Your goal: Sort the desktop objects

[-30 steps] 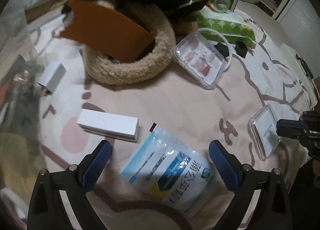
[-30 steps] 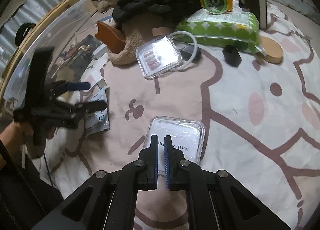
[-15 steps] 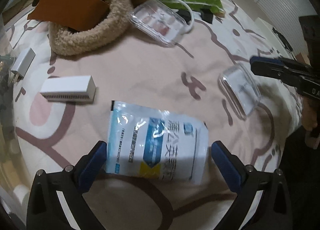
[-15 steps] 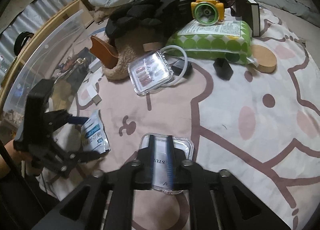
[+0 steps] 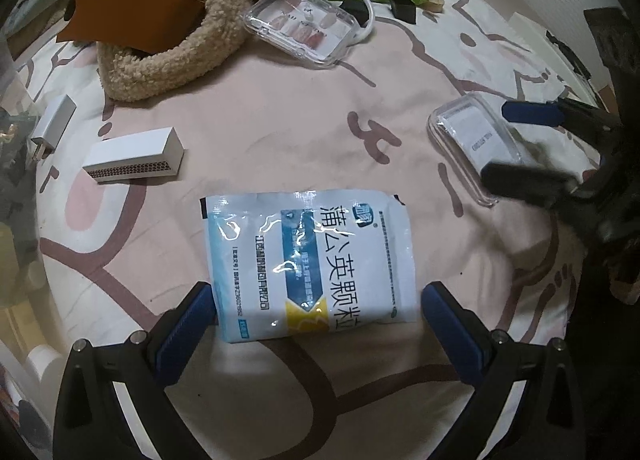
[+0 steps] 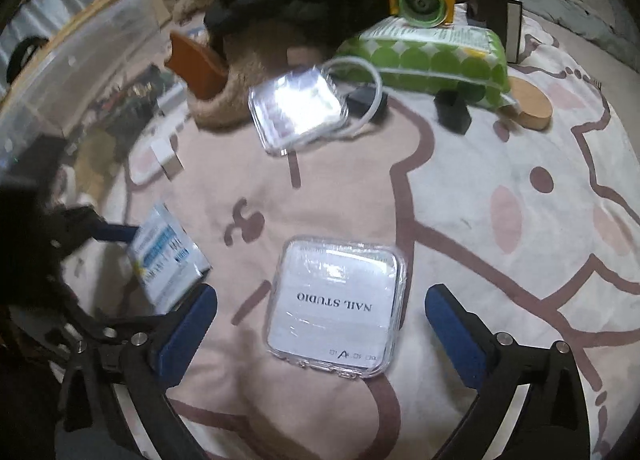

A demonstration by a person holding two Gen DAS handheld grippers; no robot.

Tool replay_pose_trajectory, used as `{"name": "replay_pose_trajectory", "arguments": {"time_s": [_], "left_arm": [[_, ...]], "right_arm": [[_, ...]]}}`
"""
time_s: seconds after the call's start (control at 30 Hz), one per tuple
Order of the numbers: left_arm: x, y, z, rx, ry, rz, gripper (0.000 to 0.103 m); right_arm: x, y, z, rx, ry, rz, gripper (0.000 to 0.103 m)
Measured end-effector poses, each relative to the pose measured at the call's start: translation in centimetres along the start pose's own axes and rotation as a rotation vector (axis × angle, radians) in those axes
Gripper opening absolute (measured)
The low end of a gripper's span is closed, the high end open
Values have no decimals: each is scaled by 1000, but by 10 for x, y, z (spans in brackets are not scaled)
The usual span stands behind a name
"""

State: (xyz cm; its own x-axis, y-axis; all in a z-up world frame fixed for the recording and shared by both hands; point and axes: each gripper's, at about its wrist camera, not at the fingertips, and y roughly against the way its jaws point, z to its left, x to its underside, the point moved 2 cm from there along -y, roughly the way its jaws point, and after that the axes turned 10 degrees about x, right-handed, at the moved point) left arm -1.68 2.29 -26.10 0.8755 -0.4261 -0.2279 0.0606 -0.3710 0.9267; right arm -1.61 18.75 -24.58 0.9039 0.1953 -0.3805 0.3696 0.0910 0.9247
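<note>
Glossy foil sachet (image 5: 310,264) lies between spread left tongs (image 5: 316,310); right tongs (image 6: 320,318) (opening) straddle a clear square case (image 6: 336,304).

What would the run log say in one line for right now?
left hand-held gripper: open, astride white-blue foil sachet | right hand-held gripper: opening, astride clear plastic nail box

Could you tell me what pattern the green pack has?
Green dots on white, clearest in the right wrist view: pack.

Clear nail cases: two (image 6: 335,302) (image 6: 298,107). White boxes: two (image 5: 134,160) (image 5: 54,121). Medicine sachet: one (image 5: 310,262).
</note>
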Motion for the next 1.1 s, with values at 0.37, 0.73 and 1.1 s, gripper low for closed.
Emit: {"name": "replay_pose_trajectory", "arguments": {"time_s": [0.37, 0.73, 1.1], "left_arm": [[-11, -5, 3, -82, 59, -20, 103], [-18, -17, 5, -126, 63, -11, 103], [-15, -23, 4, -167, 59, -40, 103]], "right_arm": [[3, -19, -12, 83, 1, 47, 103], [13, -25, -16, 117, 59, 9, 103], [13, -27, -15, 141, 70, 9, 103]]}}
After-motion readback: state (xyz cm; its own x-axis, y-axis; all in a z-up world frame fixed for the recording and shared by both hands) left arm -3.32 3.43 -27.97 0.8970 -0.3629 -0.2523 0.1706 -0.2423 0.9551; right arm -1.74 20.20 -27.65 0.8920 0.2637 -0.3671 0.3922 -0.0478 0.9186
